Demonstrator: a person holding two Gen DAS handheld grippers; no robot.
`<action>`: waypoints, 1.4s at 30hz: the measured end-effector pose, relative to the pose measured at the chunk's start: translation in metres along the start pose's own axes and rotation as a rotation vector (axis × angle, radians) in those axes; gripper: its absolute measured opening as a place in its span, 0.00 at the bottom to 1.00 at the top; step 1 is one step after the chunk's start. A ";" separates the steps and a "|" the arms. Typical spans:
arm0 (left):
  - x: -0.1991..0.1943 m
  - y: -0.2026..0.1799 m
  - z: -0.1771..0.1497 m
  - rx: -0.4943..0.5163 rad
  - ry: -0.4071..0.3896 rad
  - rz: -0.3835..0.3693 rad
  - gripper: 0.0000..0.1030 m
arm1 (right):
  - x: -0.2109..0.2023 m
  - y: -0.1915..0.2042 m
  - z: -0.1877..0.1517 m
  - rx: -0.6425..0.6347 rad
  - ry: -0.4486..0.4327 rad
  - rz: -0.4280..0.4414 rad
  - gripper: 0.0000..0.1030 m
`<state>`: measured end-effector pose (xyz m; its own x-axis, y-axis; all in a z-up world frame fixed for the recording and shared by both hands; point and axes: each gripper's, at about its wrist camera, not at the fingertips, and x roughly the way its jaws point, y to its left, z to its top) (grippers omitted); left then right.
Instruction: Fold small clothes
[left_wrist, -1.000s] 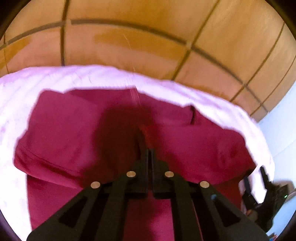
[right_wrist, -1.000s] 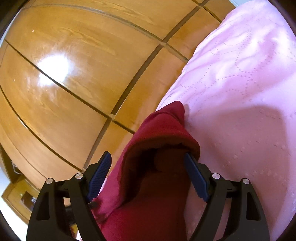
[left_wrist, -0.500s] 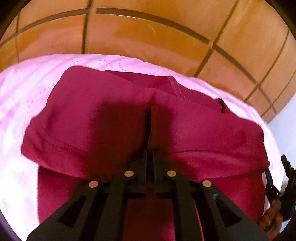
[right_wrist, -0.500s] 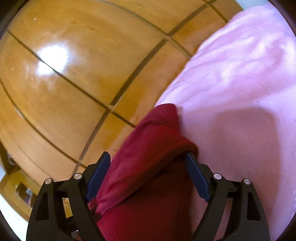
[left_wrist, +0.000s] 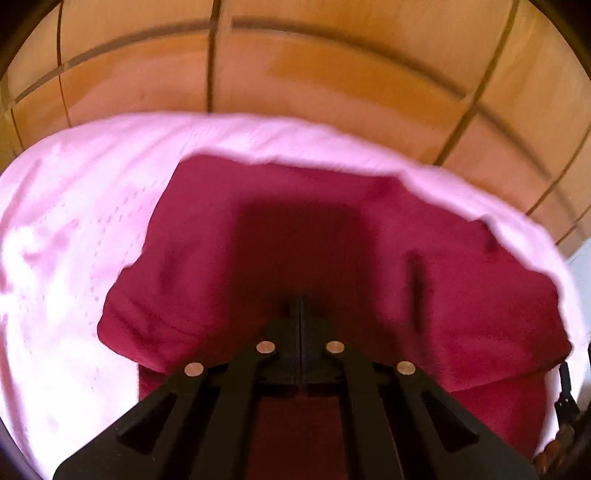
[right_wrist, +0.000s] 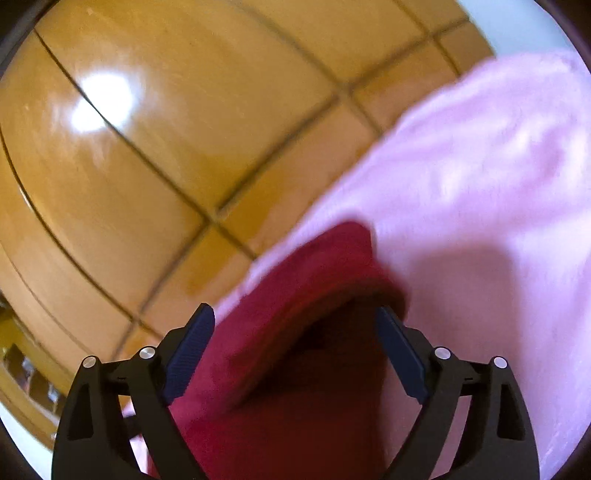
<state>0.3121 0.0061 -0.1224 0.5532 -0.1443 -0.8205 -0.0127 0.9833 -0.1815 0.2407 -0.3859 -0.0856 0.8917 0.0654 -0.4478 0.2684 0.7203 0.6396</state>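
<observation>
Left gripper (left_wrist: 300, 306) closed, pink bedcover (left_wrist: 66, 240), tiled floor (left_wrist: 332, 74)

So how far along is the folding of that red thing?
Partway. The red garment already lies doubled over on the pink sheet, one layer on another. The left tool is shut over the cloth; whether it pinches any is unclear. The right tool has just been opening around a raised fold, gripping nothing. Flattening and any further folds remain.
</observation>
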 end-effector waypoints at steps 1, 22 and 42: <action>-0.002 0.000 -0.004 0.001 -0.027 -0.012 0.00 | 0.006 -0.007 -0.006 0.034 0.052 -0.003 0.85; -0.010 -0.058 -0.013 0.081 0.049 -0.203 0.03 | 0.015 -0.014 0.008 0.075 -0.010 0.125 0.87; -0.023 -0.029 -0.031 0.126 -0.109 -0.113 0.76 | 0.022 -0.013 0.006 0.046 -0.031 0.003 0.87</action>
<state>0.2736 -0.0225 -0.1149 0.6323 -0.2485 -0.7338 0.1549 0.9686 -0.1945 0.2588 -0.3983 -0.0994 0.9032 0.0455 -0.4269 0.2815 0.6879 0.6690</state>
